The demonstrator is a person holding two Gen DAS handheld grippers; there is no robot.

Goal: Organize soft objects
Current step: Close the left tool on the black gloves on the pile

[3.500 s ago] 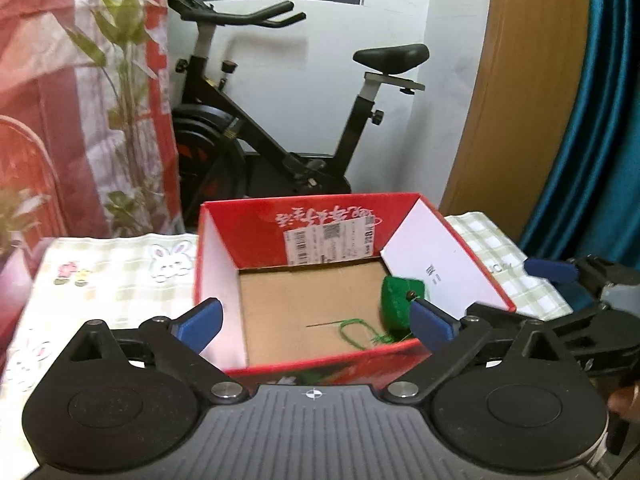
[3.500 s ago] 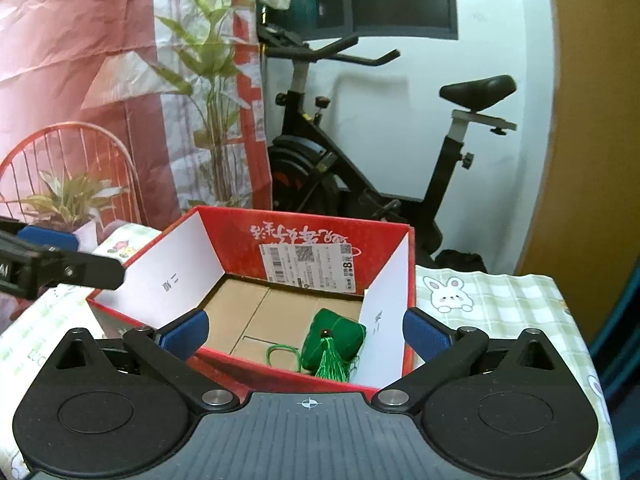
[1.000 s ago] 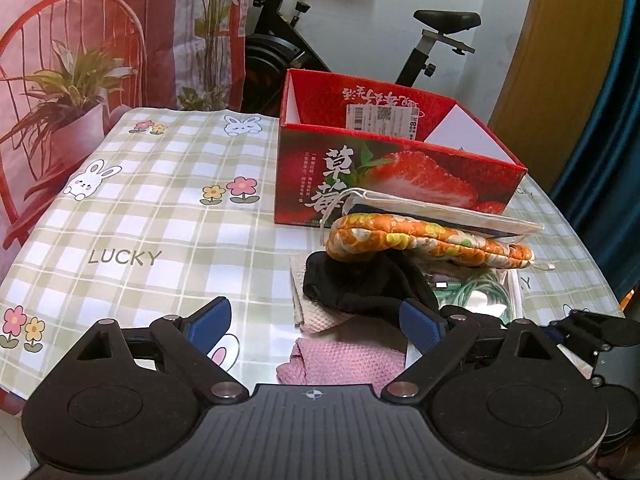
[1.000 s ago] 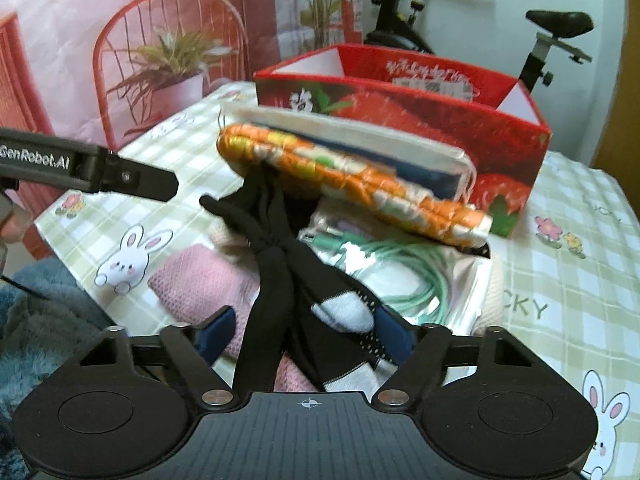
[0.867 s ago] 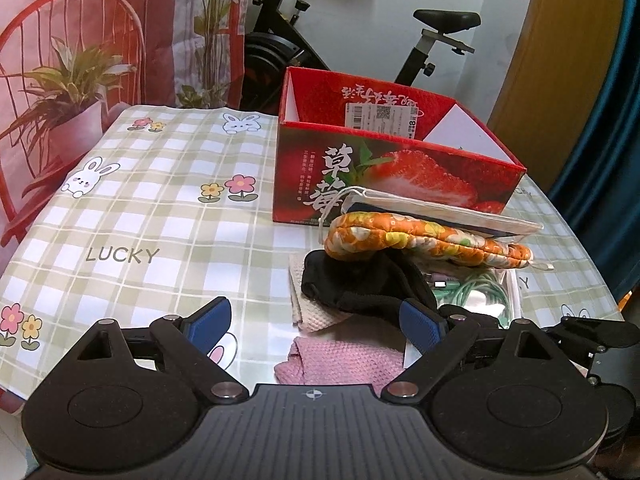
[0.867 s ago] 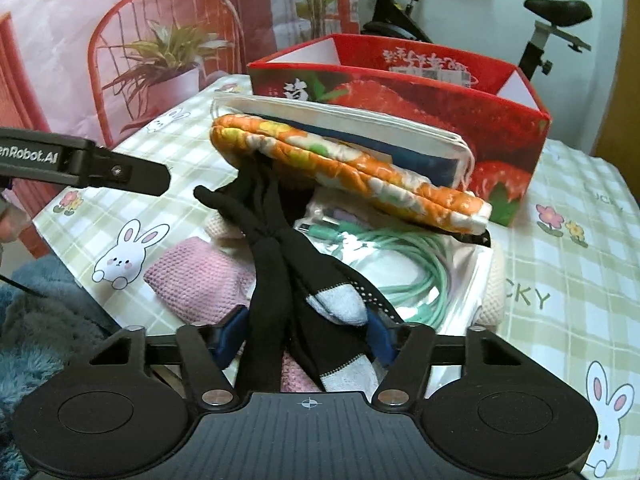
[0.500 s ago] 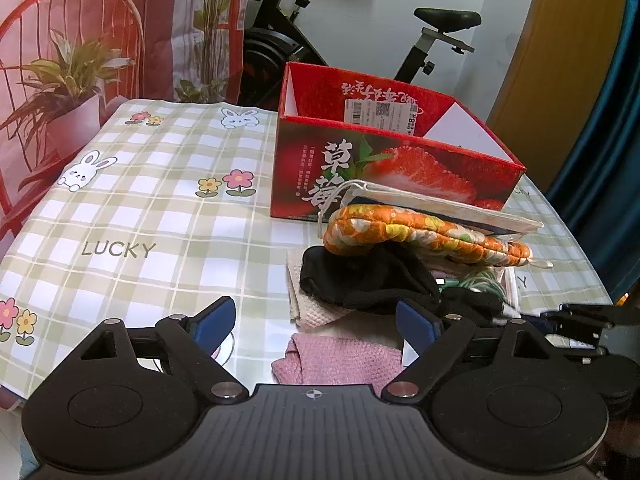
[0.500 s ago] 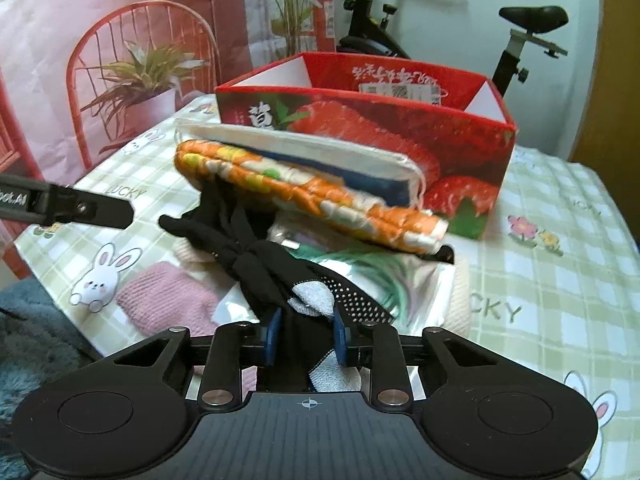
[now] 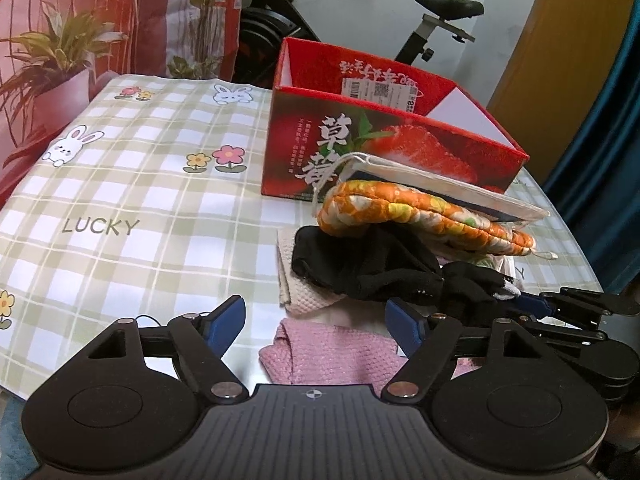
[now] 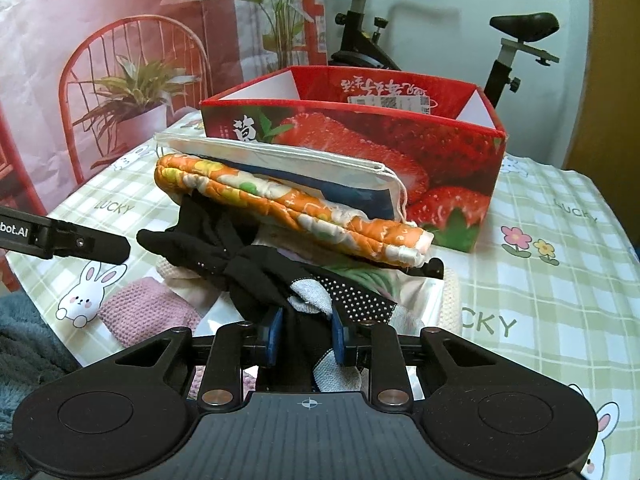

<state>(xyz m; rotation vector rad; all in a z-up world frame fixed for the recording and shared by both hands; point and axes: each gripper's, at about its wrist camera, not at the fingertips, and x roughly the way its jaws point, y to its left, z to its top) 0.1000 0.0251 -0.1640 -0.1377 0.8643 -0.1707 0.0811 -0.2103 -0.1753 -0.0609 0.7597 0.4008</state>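
The left gripper point(image 9: 316, 322) hangs low over the near edge of the worktop point(image 9: 132, 200), which wears a green checked cloth with rabbits and flowers. Its fingers are spread and closing, with nothing pinched: only a pink knitted cloth point(image 9: 336, 354) lies on the worktop below the gap, nearer the right-hand finger. Just beyond sits a cream waffle cloth point(image 9: 298, 292), and on it the bunched black socks point(image 9: 360, 268). Their far end runs under an orange flowered pad point(image 9: 420, 210), which leans on a white drawstring pouch point(image 9: 440, 184) in front of the red strawberry box point(image 9: 384, 144). The box stands open at the top. To the right, the right gripper point(image 10: 306, 332) has its fingers pressed in on the near end of the black socks point(image 10: 256, 272), where a white toe and a dotted sole show. Beneath the socks lies a clear bag of green cord point(image 10: 372, 278), touching the pad above it.
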